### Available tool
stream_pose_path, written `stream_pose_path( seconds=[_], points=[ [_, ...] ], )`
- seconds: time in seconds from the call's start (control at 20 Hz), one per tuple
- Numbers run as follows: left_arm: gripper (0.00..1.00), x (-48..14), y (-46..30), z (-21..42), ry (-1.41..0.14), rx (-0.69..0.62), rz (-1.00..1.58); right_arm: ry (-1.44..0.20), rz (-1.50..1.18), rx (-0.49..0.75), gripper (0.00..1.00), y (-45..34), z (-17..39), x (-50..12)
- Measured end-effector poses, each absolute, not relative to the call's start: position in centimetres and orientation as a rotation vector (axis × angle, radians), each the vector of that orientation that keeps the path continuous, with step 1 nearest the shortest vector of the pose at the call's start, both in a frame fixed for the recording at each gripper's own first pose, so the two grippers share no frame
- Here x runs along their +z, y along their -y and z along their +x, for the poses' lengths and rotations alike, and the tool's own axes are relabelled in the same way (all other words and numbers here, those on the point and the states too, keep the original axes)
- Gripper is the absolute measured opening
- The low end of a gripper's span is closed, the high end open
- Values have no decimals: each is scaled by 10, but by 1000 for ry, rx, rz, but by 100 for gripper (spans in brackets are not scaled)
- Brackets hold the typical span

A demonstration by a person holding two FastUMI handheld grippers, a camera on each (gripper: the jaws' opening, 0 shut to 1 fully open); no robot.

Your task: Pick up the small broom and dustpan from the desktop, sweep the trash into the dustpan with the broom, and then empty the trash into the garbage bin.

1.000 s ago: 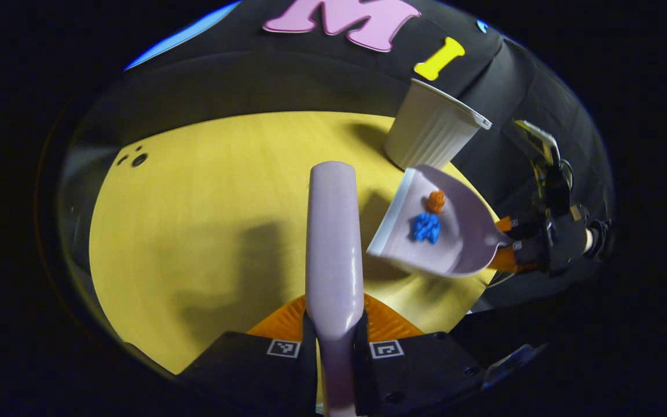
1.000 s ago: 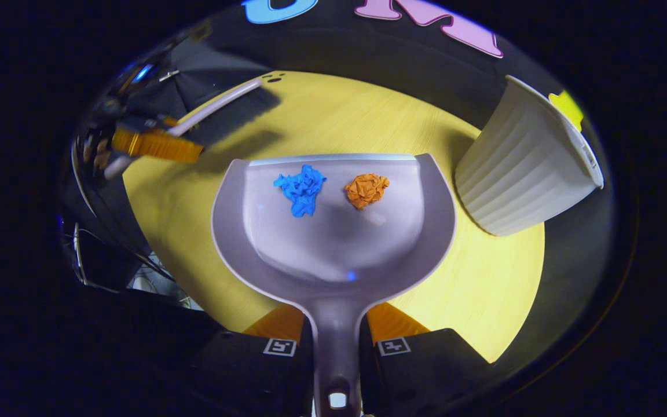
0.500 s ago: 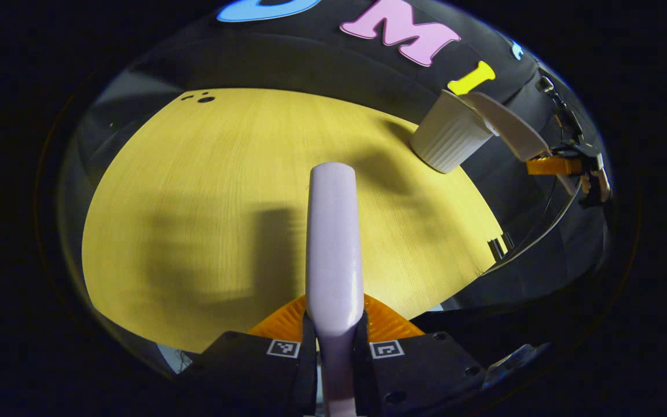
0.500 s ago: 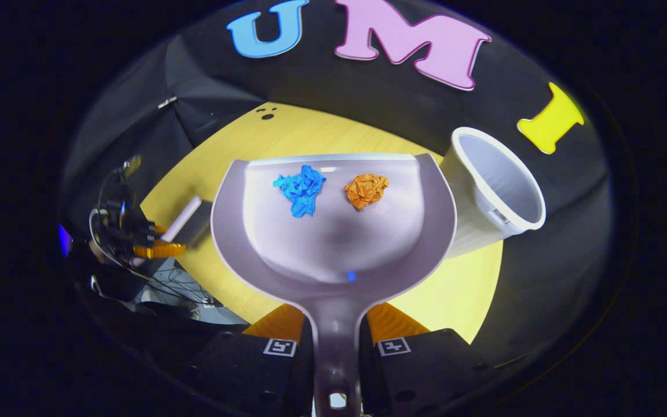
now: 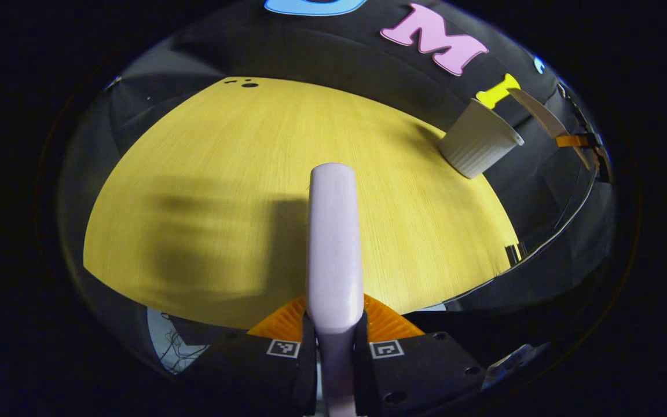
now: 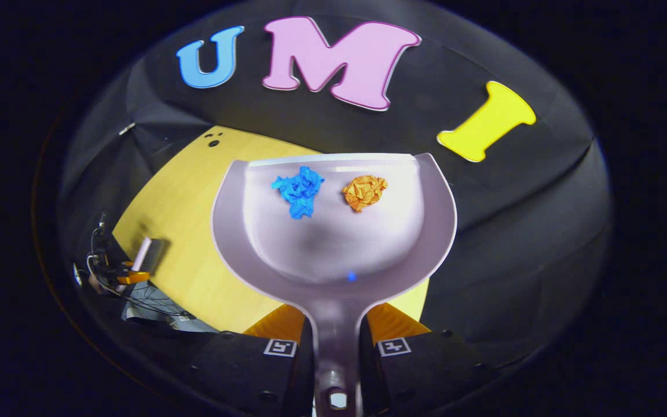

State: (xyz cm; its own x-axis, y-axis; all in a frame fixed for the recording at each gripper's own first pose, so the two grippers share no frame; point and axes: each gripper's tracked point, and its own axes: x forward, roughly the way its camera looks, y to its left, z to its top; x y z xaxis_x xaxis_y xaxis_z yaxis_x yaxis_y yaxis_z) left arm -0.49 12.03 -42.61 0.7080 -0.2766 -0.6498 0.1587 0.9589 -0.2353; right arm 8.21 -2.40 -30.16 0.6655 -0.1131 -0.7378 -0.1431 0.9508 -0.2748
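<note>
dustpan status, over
Right tool shut on dustpan handle, blue wad and orange wad inside. Left tool shut on broom. Bin upright at table edge, nothing in the way.

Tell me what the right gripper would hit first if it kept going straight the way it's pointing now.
Probably the booth wall. The right gripper, shut on the dustpan, aims past the table's far edge, and nothing else shows ahead of the pan's lip. Depth is unclear, so the gap can't be judged.
</note>
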Motion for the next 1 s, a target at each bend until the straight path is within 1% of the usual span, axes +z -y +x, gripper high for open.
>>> stream_pose_path(
  seconds=[0.05, 0.25, 0.3, 0.35, 0.4, 0.5, 0.55, 0.65, 0.75, 0.8, 0.95, 1.0],
  points=[
    [29, -426, -119, -7, -740, -234, -196, -856, -301, 6, 36, 23, 82, -300],
    [29, -429, -129, -9, -737, -153, -276, -882, -219, -84, 36, 24, 88, -296],
    [29, -427, -130, -10, -733, -136, -316, -880, -199, -111, 40, 21, 91, -295],
    [29, -425, -129, -11, -730, -121, -352, -873, -187, -133, 36, 19, 91, -297],
    [28, -424, -130, -13, -730, -105, -375, -862, -181, -157, 40, 17, 92, -296],
    [29, -422, -134, -11, -729, -82, -382, -854, -173, -189, 31, 11, 91, -301],
    [28, -420, -137, -11, -731, -71, -370, -851, -170, -201, 36, 12, 92, -303],
    [29, -414, -144, -8, -731, -50, -337, -847, -204, -232, 35, 12, 93, -303],
    [28, -406, -148, -4, -723, -39, -333, -851, -273, -253, 36, 14, 93, -302],
    [29, -403, -149, -2, -718, -34, -336, -848, -315, -261, 36, 15, 92, -297],
    [29, -398, -147, 2, -713, -28, -335, -800, -439, -293, 36, 30, 97, -285],
    [28, -396, -147, 3, -716, -28, -328, -790, -465, -303, 36, 34, 100, -284]
  ],
)
